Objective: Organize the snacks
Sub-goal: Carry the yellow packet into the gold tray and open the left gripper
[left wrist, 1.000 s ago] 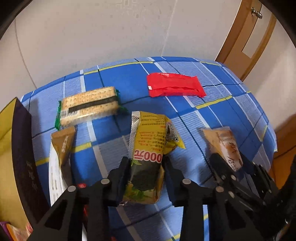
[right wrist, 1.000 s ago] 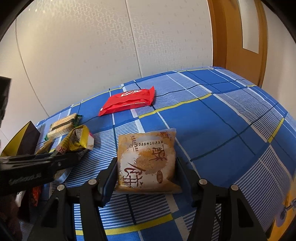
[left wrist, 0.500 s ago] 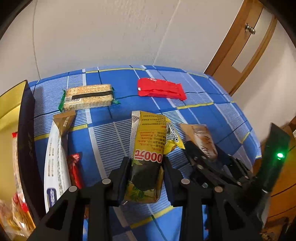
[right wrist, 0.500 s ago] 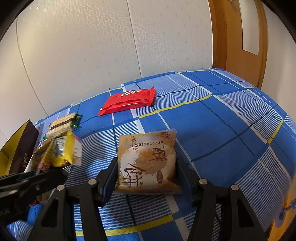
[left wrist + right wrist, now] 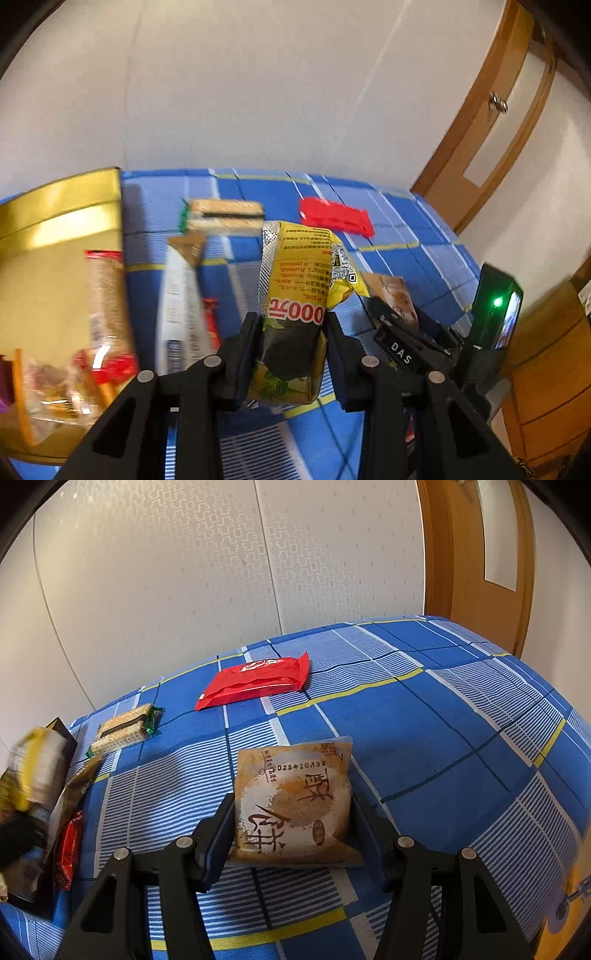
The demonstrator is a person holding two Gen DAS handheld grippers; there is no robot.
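Yellow foil fills the middle of the left wrist view: the left gripper (image 5: pixel 286 354) pinches a yellow packet (image 5: pixel 295 295) by its dark lower end, both black fingers (image 5: pixel 240 354) pressed against its sides, the packet standing up off the blue checked cloth (image 5: pixel 406 221). At 9 o'clock in that view lies an open gold box (image 5: pixel 55 236) with blurred wrapped snacks inside; just beside its edge a long white packet (image 5: pixel 181 306) lies on the cloth with a small red wrapper (image 5: pixel 211 321) against it. At 12 o'clock beyond the yellow packet lie a cracker pack (image 5: pixel 225 214) and, toward 1 o'clock, a red packet (image 5: pixel 336 219), apart from each other.

In the right wrist view the right gripper (image 5: pixel 291 827) closes on a tan biscuit packet (image 5: pixel 291 797), one finger against each side edge, its lower edge resting on the cloth. From there the red packet sits at 11 o'clock, the cracker pack at 10 o'clock, and the yellow packet shows blurred at 9 o'clock in front of the dark outer side of the box.
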